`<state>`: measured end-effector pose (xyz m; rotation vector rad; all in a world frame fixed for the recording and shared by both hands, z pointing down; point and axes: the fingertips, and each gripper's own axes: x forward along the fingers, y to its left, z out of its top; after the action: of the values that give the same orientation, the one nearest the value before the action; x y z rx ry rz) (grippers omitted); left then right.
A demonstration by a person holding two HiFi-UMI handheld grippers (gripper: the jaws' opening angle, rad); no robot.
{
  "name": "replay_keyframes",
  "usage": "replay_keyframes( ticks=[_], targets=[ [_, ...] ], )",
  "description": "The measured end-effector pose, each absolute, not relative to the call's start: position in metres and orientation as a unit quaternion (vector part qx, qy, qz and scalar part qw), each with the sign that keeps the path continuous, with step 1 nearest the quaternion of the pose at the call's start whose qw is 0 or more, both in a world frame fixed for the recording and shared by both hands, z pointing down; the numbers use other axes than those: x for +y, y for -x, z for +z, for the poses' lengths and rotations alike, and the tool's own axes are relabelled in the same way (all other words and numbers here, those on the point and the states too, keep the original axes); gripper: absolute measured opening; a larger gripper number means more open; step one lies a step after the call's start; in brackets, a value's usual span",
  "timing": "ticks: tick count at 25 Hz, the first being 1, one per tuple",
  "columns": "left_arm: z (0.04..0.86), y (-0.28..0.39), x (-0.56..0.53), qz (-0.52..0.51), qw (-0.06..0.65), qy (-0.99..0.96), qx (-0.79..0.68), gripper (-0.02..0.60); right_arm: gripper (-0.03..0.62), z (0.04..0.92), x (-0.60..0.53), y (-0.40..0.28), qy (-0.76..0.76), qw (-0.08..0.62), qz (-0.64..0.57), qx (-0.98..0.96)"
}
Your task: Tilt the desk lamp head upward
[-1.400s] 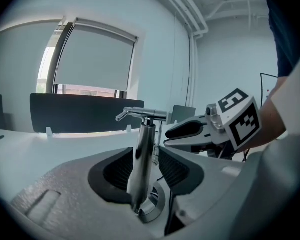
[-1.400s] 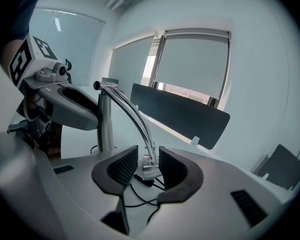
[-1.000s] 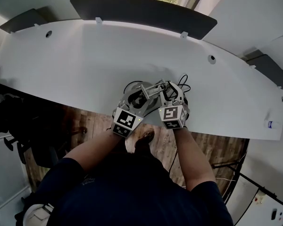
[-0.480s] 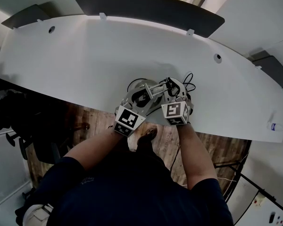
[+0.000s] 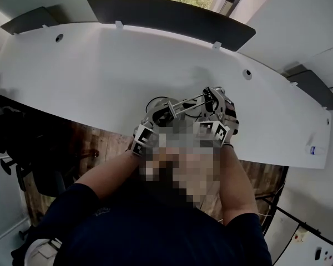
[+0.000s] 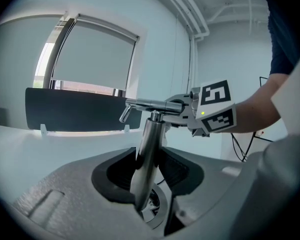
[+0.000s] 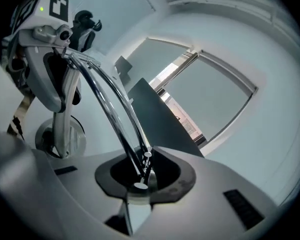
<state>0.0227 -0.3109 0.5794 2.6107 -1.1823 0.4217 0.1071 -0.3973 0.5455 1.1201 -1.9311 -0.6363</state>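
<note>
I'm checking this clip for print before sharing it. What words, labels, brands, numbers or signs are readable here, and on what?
No readable text in any view.
Marker cube: black-and-white square code patterns only, no letters or digits.
Small white object with a blue band at the right end of the desk: any print on it is too small to read.

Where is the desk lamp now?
In the head view the desk lamp stands at the white desk's front edge, centre; the left gripper grips its post, the right gripper's fingers are closing on its rods.
</note>
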Motion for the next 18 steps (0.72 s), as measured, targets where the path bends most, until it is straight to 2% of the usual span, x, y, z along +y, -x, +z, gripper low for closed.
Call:
replay_keyframes(
  ticks=[6, 18],
  targets=[
    [0.581, -0.022, -0.309, 0.145, 0.135, -0.894, -0.402, 0.141, 0.071, 0.512, -0.396, -0.108, -0.432, 0.455, -0.351, -0.695],
    [0.582, -0.023, -0.308, 0.157, 0.131, -0.899, -0.388, 0.141, 0.092, 0.447, -0.381, -0.093, -0.407, 0.515, -0.481, -0.581]
  ],
)
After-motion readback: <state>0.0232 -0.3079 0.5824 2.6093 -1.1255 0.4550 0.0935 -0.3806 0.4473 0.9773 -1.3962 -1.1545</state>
